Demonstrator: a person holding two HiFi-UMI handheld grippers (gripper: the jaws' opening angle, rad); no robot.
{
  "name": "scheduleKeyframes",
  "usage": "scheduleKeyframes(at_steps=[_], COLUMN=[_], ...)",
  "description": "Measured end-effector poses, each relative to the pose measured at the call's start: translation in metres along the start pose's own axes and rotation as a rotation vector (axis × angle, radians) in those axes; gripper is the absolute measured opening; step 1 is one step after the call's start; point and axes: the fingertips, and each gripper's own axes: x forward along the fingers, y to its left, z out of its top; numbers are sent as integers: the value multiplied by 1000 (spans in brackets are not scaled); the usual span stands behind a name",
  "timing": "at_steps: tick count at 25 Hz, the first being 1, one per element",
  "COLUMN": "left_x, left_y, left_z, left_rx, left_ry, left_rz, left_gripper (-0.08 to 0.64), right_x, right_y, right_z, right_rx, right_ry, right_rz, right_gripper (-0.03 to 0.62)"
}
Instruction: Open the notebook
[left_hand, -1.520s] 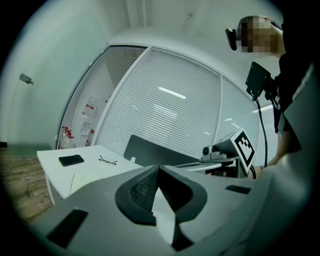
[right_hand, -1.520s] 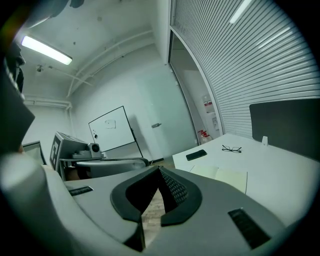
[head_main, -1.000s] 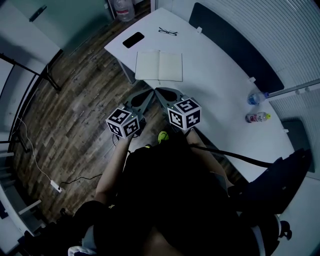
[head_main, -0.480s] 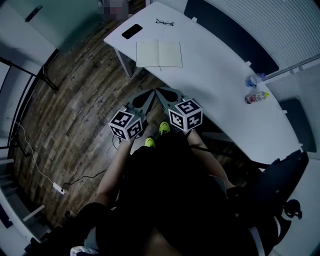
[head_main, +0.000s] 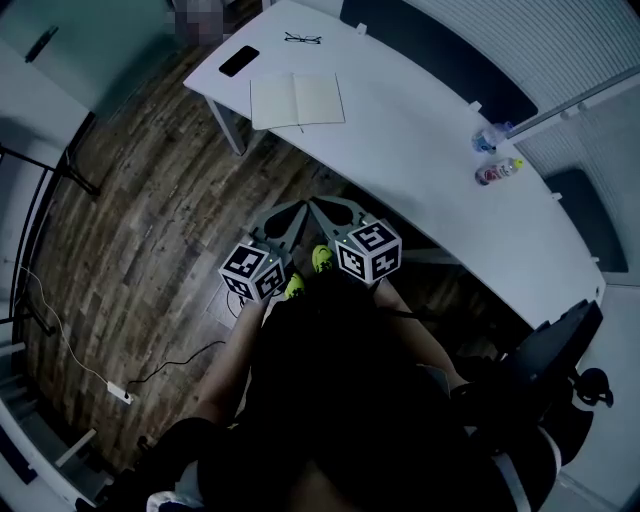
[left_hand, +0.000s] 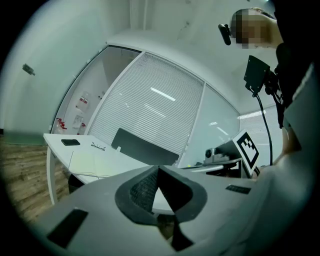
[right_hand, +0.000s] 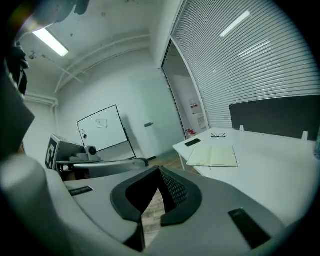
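Grey jaws of the left gripper (left_hand: 159, 168) press together at their tips with nothing between them. The right gripper (right_hand: 160, 169) is clenched the same way, also empty. Both hang side by side over the wood floor (head_main: 150, 200), well apart from the white table (head_main: 420, 140). The notebook (head_main: 297, 100) lies open and flat near the table's far end. Beyond it sit a black phone (head_main: 238, 61) and a pair of glasses (head_main: 303, 38). A clear bottle (head_main: 487, 138) and a pink-labelled bottle (head_main: 497, 172) lie further along the table.
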Motion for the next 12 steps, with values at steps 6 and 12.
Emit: scheduleKeyframes(at_steps=[6,12], left_x=[1,3], left_y=[-11,-19], left_z=[5,23], left_rx=[18,39], left_ry=[-23,-66], left_rz=[20,64], left_gripper=[-10,-11], right_x=[-11,-17], right_y=[2,3], right_z=[7,26], right_rx=[-11,-45], right_ry=[-30,-49], right_rz=[33,53], right_gripper=[8,6])
